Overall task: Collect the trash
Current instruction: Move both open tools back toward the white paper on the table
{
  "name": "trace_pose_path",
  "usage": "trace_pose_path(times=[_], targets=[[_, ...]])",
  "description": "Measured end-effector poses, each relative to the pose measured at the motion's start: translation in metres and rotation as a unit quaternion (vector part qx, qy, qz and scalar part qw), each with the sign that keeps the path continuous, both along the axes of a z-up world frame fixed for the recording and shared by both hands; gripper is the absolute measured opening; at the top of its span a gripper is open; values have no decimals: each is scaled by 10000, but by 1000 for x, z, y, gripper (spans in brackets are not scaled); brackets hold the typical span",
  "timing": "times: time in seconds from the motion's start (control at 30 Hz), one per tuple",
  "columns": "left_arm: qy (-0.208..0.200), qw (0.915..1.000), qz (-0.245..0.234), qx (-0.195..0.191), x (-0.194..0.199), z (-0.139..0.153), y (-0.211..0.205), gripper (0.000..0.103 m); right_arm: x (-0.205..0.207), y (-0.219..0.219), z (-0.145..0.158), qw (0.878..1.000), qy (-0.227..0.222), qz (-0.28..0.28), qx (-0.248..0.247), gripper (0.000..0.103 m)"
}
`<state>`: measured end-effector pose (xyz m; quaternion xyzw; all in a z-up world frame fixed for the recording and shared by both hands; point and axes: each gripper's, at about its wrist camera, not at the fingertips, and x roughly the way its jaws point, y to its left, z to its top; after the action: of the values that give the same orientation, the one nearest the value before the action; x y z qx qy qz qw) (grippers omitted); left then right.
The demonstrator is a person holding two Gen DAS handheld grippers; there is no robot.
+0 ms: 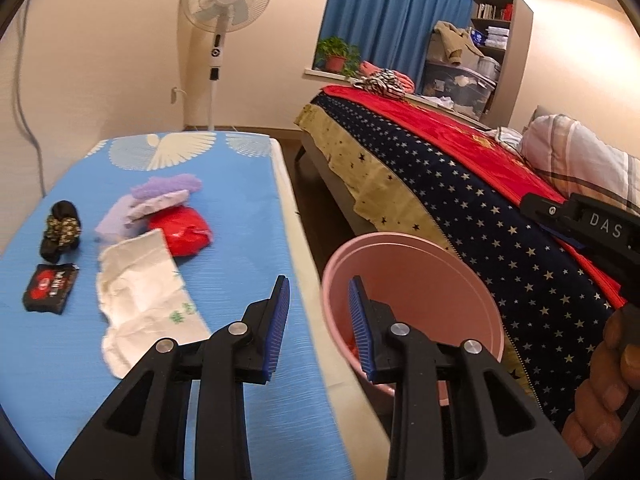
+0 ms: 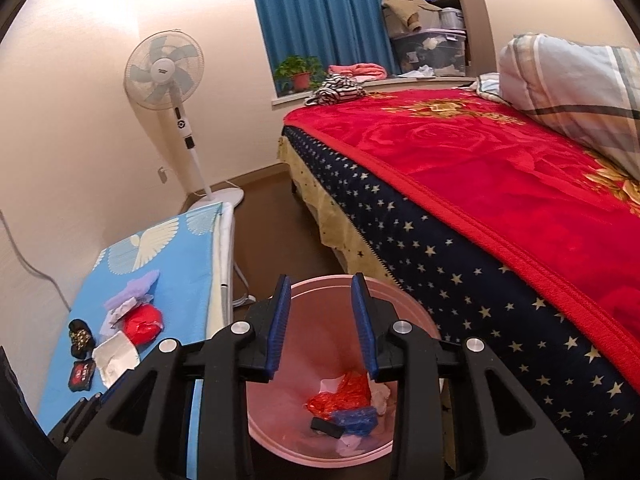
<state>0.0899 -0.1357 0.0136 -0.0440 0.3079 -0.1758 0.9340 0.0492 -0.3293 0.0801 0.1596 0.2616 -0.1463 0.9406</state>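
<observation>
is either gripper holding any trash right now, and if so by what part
Nothing is held. The left gripper and the right gripper both stand open with empty jaws, the right one above the pink bin.

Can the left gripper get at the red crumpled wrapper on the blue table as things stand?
Probably yes: the left gripper is open and empty, the red wrapper lies exposed ahead to its left, only the flat white paper between.

The mouth of the pink bin is open from above, nothing covers it. On one side the bed stands just beside its rim, on the other the table edge is near. The front part of the table near the left gripper is bare; trash lies further back
</observation>
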Motion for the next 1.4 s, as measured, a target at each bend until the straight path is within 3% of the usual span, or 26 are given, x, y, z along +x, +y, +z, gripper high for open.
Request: trace_pose_path(times=[0.3,0.83,1.2,1.4], targets=[[-108,9995,287,114,-7,4,29,30,2,19,-2,9991,-7,403,94,32],[-204,9911,1303,198,-2,-2,90,30,24,75,-20,9915,5,1283,237,32],[-31,9816,1895,230,10,-15,128,30,56,123,-38,9781,133,2022,482,32],[84,9737,2269,208,17,-21,150,30,77,148,-60,9661,461,2429,746,32]])
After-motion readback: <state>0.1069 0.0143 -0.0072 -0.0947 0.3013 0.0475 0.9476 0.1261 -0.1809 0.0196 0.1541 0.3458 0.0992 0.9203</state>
